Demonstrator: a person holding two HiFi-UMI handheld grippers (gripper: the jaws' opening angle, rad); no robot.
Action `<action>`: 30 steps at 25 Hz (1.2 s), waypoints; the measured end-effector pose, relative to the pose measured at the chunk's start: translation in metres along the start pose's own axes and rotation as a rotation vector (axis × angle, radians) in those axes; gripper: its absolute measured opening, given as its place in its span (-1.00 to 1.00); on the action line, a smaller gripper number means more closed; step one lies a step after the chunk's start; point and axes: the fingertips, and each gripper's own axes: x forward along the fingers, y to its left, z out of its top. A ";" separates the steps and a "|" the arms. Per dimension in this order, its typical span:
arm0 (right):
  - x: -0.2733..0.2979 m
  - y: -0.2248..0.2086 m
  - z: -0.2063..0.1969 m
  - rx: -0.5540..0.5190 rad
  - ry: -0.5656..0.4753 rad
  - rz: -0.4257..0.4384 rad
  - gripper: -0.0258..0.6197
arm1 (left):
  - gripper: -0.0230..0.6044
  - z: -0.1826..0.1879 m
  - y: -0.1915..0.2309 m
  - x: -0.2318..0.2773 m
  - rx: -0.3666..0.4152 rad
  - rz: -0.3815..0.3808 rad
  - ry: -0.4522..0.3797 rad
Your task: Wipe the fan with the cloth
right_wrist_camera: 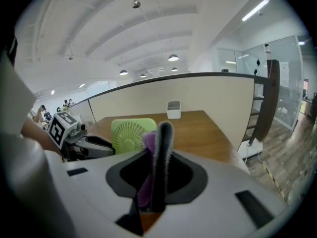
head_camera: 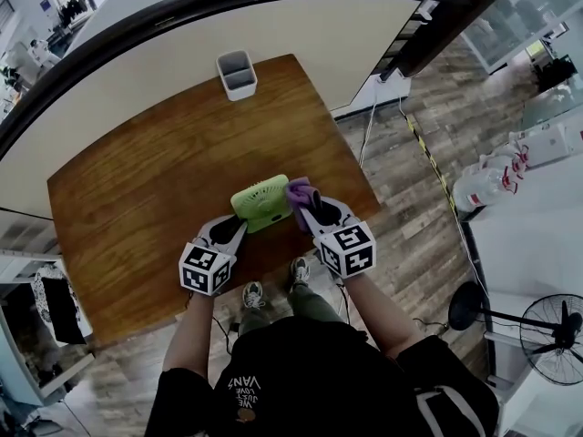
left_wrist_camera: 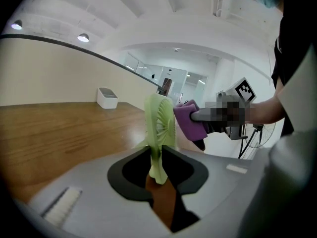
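Observation:
A small light-green fan (head_camera: 259, 200) stands upright on the wooden table (head_camera: 137, 198). My left gripper (head_camera: 239, 228) is shut on its lower edge; in the left gripper view the fan (left_wrist_camera: 159, 133) rises edge-on from between the jaws. My right gripper (head_camera: 303, 200) is shut on a purple cloth (head_camera: 299, 190), held at the fan's right side. In the left gripper view the cloth (left_wrist_camera: 189, 121) sits right beside the fan's grille. In the right gripper view the cloth (right_wrist_camera: 147, 170) is pinched between the jaws, with the fan's round grille (right_wrist_camera: 130, 135) just beyond.
A white rectangular holder (head_camera: 237, 74) stands at the table's far edge, against a beige partition. To the right are wood flooring, a cable, spray bottles (head_camera: 487, 182) on a white counter and a standing floor fan (head_camera: 547, 321).

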 end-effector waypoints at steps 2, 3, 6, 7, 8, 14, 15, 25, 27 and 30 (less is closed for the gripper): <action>-0.003 -0.001 -0.002 0.006 0.003 -0.006 -0.66 | -0.67 0.001 -0.001 0.000 0.001 0.001 0.000; -0.004 0.001 -0.002 0.002 0.002 -0.001 -0.66 | -0.67 0.001 -0.001 0.000 0.003 0.003 0.000; -0.007 0.021 0.001 -0.027 -0.012 0.038 -0.66 | -0.67 0.001 -0.002 -0.002 0.004 0.019 -0.009; -0.006 0.031 0.001 -0.042 -0.016 0.059 -0.66 | -0.66 0.001 -0.002 -0.005 0.001 0.025 -0.016; -0.005 0.043 0.001 -0.059 -0.017 0.085 -0.66 | -0.65 0.001 -0.002 -0.007 -0.005 0.031 -0.022; 0.013 0.108 -0.007 -0.159 0.007 0.238 -0.66 | -0.65 -0.011 -0.001 -0.026 -0.056 0.064 -0.035; 0.017 0.115 -0.009 -0.170 0.010 0.249 -0.66 | -0.65 -0.013 -0.001 -0.030 -0.063 0.073 -0.036; 0.037 0.122 -0.016 -0.232 0.035 0.242 -0.66 | -0.86 -0.020 0.001 -0.054 -0.093 0.147 -0.068; 0.037 0.119 -0.017 -0.227 0.035 0.235 -0.66 | -0.88 -0.021 0.002 -0.055 -0.099 0.150 -0.069; 0.035 0.109 -0.017 -0.210 0.037 0.213 -0.66 | -0.89 -0.020 0.000 -0.053 -0.105 0.142 -0.070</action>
